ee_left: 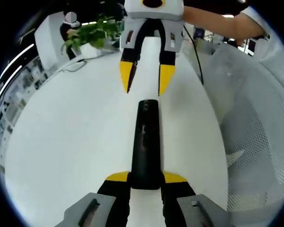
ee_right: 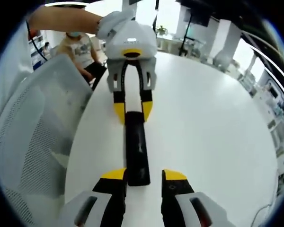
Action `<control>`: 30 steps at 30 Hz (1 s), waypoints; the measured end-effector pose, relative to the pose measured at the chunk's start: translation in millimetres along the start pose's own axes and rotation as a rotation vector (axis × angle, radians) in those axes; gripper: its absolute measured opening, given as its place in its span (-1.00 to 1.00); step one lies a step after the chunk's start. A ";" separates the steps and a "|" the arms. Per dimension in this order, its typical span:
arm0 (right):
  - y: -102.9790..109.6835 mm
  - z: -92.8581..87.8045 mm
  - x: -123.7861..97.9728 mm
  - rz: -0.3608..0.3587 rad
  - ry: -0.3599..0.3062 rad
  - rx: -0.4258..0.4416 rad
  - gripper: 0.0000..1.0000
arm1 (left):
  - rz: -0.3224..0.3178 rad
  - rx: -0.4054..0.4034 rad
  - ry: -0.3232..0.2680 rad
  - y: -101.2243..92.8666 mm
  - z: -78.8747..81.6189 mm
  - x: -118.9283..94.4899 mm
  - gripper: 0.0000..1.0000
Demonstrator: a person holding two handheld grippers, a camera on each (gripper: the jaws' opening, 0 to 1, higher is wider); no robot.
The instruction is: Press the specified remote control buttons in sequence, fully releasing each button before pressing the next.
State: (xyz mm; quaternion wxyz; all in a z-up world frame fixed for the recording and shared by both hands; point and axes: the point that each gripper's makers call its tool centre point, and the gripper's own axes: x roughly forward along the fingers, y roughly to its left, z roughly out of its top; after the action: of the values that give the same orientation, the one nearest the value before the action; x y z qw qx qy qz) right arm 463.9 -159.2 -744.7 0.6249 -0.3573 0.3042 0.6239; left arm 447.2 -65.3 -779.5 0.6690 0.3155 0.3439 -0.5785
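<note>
White table (ee_left: pixel 61 142) carries 1 black remote (ee_left: pixel 145 142). Left gripper (ee_left: pixel 146 178) clamps its near end. Right gripper (ee_right: pixel 143 176) hangs spread at the opposite end, holding nothing.

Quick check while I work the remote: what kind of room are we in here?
Probably an open office or meeting area. The remote lies on a big white table, a white mesh office chair stands beside it, and a potted plant sits at the far edge.
</note>
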 end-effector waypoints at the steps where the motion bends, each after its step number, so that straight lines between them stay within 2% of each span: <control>1: 0.2 -1.4 0.0 0.000 -0.004 0.003 -0.49 | 0.000 -0.001 0.000 -0.3 0.2 -0.2 -0.53; 6: 0.5 -10.3 1.3 -0.007 -0.020 0.031 -0.47 | -0.001 0.002 -0.005 -0.7 0.5 -0.5 -0.53; 10: 0.7 -14.1 2.1 -0.005 -0.067 0.095 -0.43 | -0.001 0.001 -0.013 -0.7 0.4 -0.6 -0.53; 12: 0.1 -19.3 3.0 -0.004 -0.067 0.105 -0.45 | 0.000 0.000 -0.015 -0.7 0.4 -0.6 -0.53; 20: 3.9 -24.9 9.4 0.005 -0.057 0.106 -0.48 | -0.003 -0.001 -0.015 0.3 -0.2 0.0 -0.53; 30: 7.3 -18.2 18.2 0.031 -0.051 0.064 -0.51 | -0.002 -0.002 -0.013 1.2 -0.6 0.4 -0.53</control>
State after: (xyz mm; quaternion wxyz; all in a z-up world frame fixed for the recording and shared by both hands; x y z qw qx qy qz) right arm 458.4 -164.2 -770.5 0.6338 -0.3164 0.3134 0.6324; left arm 448.4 -64.8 -780.1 0.6710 0.3106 0.3406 -0.5808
